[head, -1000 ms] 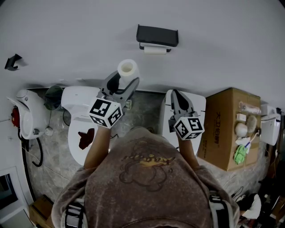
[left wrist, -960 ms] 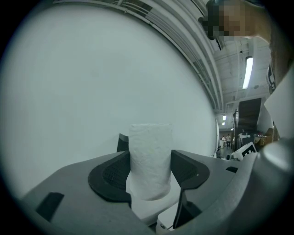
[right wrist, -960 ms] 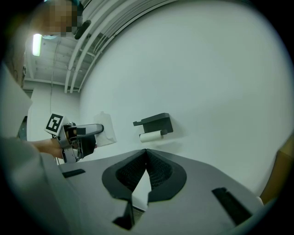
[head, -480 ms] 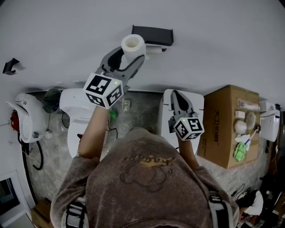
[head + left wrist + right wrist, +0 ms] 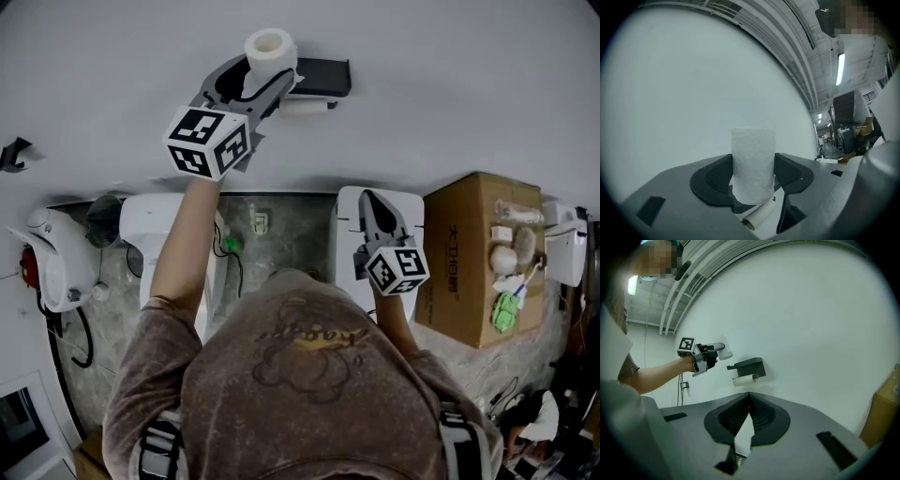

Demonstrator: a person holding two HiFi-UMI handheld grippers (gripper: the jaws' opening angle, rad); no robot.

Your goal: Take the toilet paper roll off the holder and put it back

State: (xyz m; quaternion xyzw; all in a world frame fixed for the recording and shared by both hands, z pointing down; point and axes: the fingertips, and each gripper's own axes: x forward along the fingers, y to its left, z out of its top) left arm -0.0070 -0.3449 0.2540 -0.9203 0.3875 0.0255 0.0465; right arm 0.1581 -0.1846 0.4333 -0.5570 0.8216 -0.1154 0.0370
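Observation:
My left gripper (image 5: 267,67) is raised against the white wall, shut on a white toilet paper roll (image 5: 270,47) that stands upright between its pads. In the left gripper view the roll (image 5: 753,164) fills the gap between the jaws. The black wall holder (image 5: 323,75) is just right of the held roll, almost touching it, and a second roll (image 5: 305,106) hangs under it. The right gripper view shows the holder (image 5: 749,365) and my left gripper (image 5: 707,355) beside it. My right gripper (image 5: 372,202) hangs lower, shut and empty, its tips meeting (image 5: 749,393).
Below the wall stand a white toilet (image 5: 155,225), a white unit (image 5: 412,211) under my right gripper and a cardboard box (image 5: 469,262) with small items on top. A white fixture (image 5: 52,258) with a hose is at the far left.
My left gripper has carried the roll up and to the right, from above the toilet to the holder's left end. The right gripper has stayed put.

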